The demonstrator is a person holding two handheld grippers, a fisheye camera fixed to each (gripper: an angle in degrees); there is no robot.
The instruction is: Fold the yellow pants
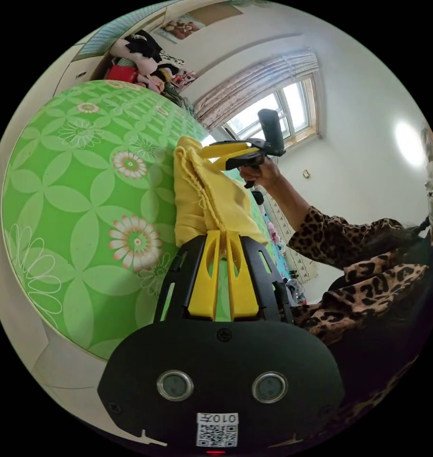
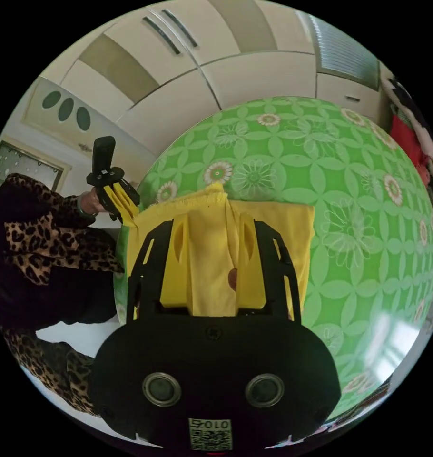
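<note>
The yellow pants [image 1: 202, 200] hang folded over above a green flowered bed cover [image 1: 83, 190], stretched between both grippers. My left gripper [image 1: 223, 233] is shut on one edge of the cloth, jaws nearly touching. The right gripper [image 1: 226, 157], held in a hand, pinches the far edge. In the right gripper view the pants [image 2: 273, 228] drape down onto the bed cover [image 2: 359, 200], and my right gripper [image 2: 215, 216] holds a thick bunch of the cloth between its jaws. The left gripper [image 2: 123, 207] grips the cloth's other corner at the left.
A person's leopard-print sleeve [image 1: 340, 228] reaches in from the right. A heap of clothes [image 1: 140, 57] lies past the bed's far end. A curtained window [image 1: 273, 114] and white cupboard doors [image 2: 202, 85] stand behind. The bed's edge [image 1: 64, 347] is close.
</note>
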